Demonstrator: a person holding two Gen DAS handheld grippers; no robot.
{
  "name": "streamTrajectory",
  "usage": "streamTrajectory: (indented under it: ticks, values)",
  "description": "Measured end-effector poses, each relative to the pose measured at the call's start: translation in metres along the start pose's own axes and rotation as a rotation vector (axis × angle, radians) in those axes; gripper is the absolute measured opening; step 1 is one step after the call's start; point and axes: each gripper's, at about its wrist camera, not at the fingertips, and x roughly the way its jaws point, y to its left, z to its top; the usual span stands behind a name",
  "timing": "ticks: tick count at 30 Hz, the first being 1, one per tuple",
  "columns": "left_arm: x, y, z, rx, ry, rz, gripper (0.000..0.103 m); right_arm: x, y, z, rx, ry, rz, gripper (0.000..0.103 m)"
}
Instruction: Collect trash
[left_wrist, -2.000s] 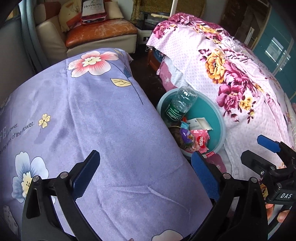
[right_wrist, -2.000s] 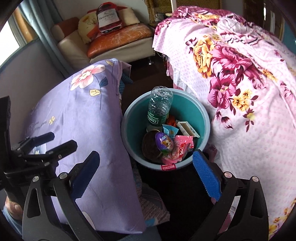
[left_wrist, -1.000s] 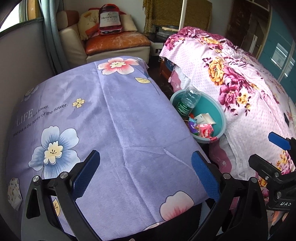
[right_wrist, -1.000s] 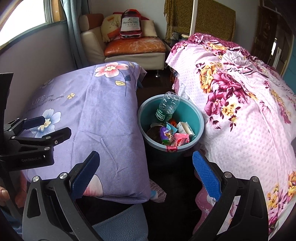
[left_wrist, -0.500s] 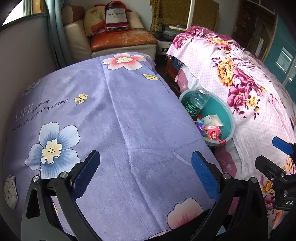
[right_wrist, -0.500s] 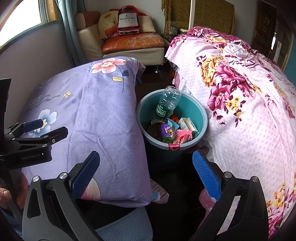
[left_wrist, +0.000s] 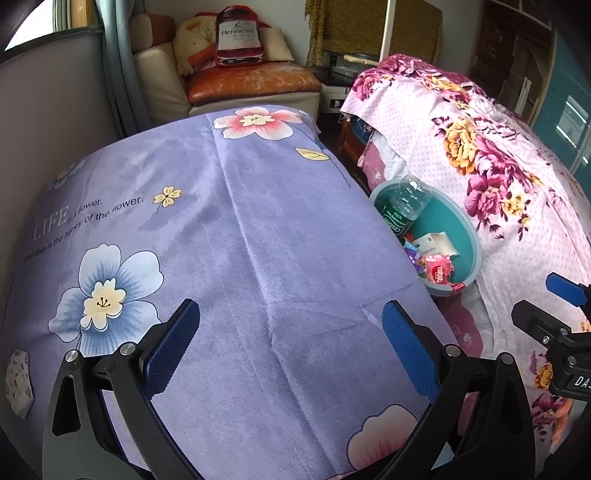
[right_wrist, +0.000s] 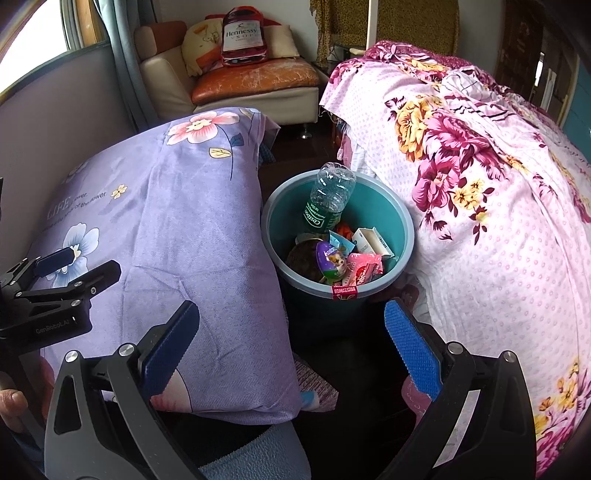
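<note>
A teal bucket (right_wrist: 400, 225) stands on the dark floor between two beds. It holds a clear plastic bottle (right_wrist: 330, 197) with a green label, a white carton (right_wrist: 371, 240), a purple wrapper (right_wrist: 332, 258) and a pink wrapper (right_wrist: 364, 269). In the left wrist view the bucket (left_wrist: 471, 240) shows at the right, partly hidden by the purple bed, with the bottle (left_wrist: 406, 205) leaning in it. My left gripper (left_wrist: 291, 347) is open above the purple bedspread (left_wrist: 240, 240), holding nothing. My right gripper (right_wrist: 291, 347) is open over the floor in front of the bucket, also holding nothing.
A pink floral bedspread (right_wrist: 498, 221) covers the bed on the right. A cream sofa (right_wrist: 236, 85) with an orange cushion and a red bag stands at the back. A curtain (right_wrist: 118, 66) and grey wall run along the left. A hand (right_wrist: 11, 406) shows at bottom left.
Both grippers have pulled back and up from the bucket over two seconds, so more of the room shows; in the last half second the view barely shifts. Both stay open.
</note>
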Motion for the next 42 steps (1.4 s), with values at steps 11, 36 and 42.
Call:
streamTrajectory:
  ticks: [11, 36, 42]
  values:
    - [0.007, 0.005, 0.002, -0.016, 0.002, 0.012, 0.099, 0.011, 0.001, 0.003, 0.006, 0.019, 0.002, 0.096]
    - [0.015, 0.009, 0.005, -0.025, 0.006, 0.024, 0.099, 0.024, 0.003, 0.01, 0.004, 0.047, -0.007, 0.096]
    - [0.016, 0.01, 0.005, -0.023, 0.007, 0.025, 0.099, 0.027, 0.0, 0.01, 0.002, 0.056, -0.008, 0.096]
